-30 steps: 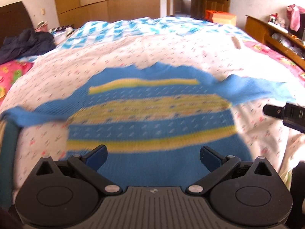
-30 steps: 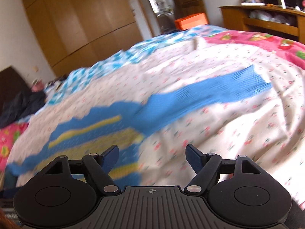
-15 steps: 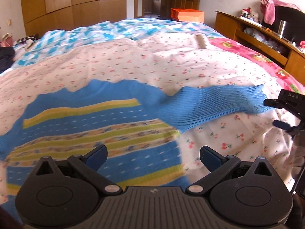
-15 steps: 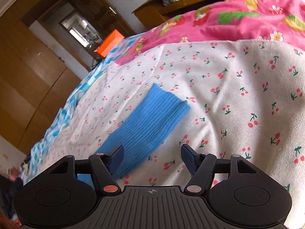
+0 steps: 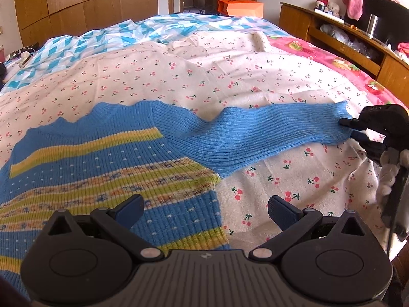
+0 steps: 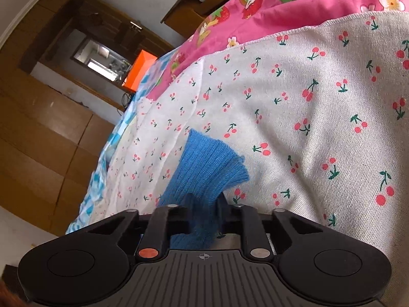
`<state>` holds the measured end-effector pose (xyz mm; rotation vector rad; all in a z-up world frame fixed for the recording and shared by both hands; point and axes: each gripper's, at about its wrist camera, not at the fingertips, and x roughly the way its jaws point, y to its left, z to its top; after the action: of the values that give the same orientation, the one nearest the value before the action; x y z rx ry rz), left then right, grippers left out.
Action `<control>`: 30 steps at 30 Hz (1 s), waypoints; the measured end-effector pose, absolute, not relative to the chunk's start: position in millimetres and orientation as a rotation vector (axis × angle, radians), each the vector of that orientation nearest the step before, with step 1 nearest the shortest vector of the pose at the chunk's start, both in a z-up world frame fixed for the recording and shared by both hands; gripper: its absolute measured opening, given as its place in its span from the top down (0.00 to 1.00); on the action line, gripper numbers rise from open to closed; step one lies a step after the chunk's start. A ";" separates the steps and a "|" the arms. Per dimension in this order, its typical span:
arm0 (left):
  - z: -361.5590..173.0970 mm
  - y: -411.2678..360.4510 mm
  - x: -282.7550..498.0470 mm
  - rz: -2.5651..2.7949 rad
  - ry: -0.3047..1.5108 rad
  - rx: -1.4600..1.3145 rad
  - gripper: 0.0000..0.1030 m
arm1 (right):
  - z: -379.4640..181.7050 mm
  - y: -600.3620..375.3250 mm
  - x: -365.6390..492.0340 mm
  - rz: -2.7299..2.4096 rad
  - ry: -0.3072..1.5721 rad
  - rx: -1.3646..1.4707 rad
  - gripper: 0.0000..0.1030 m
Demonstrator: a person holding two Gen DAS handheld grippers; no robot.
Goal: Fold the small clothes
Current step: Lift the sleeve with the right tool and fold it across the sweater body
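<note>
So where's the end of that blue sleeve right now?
The sleeve's cuff is pinched in the right tongs, lying on the cherry-print sheet near the pink bedspread; in the left view it sits far right.

Your right hand-held gripper (image 6: 204, 204) has just closed its jaws on the blue ribbed sleeve cuff (image 6: 212, 163), which lies on the cherry-print sheet (image 6: 319, 128); a pink strawberry blanket (image 6: 294, 2) lies beyond it.

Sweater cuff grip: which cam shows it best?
Right wrist: the right gripper has its fingers closed on the blue sleeve cuff, close up. Left wrist shows the whole sleeve across the bedsheet, but the grip is small at the frame edge.
</note>
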<state>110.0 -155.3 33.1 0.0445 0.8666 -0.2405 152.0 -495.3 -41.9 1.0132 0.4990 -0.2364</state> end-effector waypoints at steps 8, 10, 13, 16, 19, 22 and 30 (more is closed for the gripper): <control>37.3 -90.9 97.6 -0.141 0.843 0.007 0.00 | 45.5 -387.6 173.2 0.107 0.475 0.819 0.92; 39.2 -65.8 92.2 -0.101 0.832 -0.013 0.00 | 63.8 -344.2 182.5 0.210 0.492 0.759 0.92; 41.4 -24.9 82.6 -0.035 0.807 -0.040 0.00 | 78.9 -271.0 192.7 0.347 0.536 0.643 0.92; 42.4 14.9 69.7 0.037 0.781 -0.060 0.00 | 74.3 -197.0 202.3 0.439 0.608 0.509 0.92; 41.3 45.5 55.2 0.105 0.749 -0.076 0.00 | 55.6 -135.3 208.3 0.503 0.678 0.400 0.92; 38.9 64.9 41.1 0.155 0.715 -0.087 0.00 | 29.3 -84.9 208.9 0.542 0.749 0.282 0.92; 31.3 92.9 28.3 0.183 0.687 -0.145 0.00 | -8.7 -28.3 188.9 0.590 0.823 0.042 0.92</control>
<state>28.3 92.9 31.3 -0.1455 0.6873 0.1832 188.9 -28.3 -8.7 0.0416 0.8226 0.5902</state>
